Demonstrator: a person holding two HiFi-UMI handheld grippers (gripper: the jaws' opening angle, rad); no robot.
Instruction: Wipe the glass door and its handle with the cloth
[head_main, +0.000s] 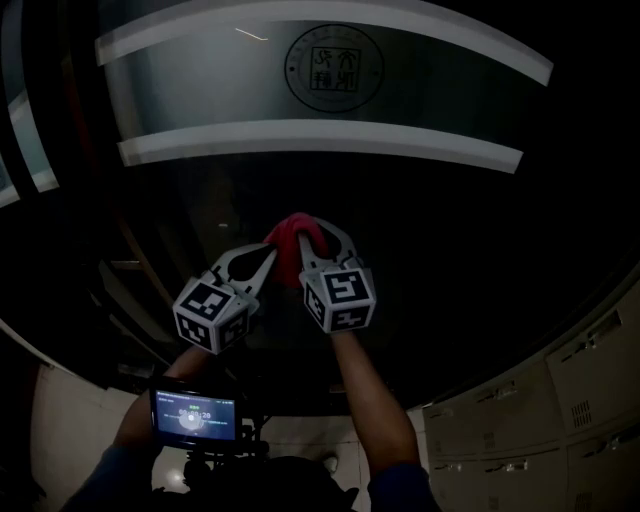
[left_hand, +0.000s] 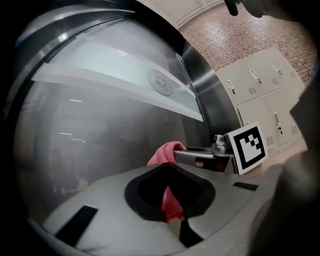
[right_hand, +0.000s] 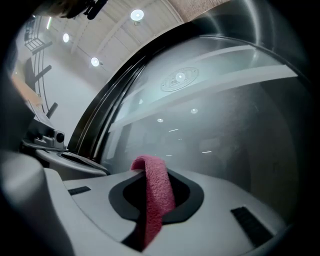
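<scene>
Both grippers stand side by side, each clamped on the red cloth (head_main: 292, 240): the left gripper (head_main: 266, 252) pinches one end, the right gripper (head_main: 318, 232) the other. The cloth bunches just past their tips, against the dark glass door (head_main: 330, 190).

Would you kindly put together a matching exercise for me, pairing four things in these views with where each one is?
1 cloth
2 round emblem
3 lockers
4 lit screen

A lower right of the head view
B pinched by the left gripper and the right gripper
C high on the glass door, between frosted bands
D bottom left of the head view

Pairs: 1-B, 2-C, 3-A, 4-D
</scene>
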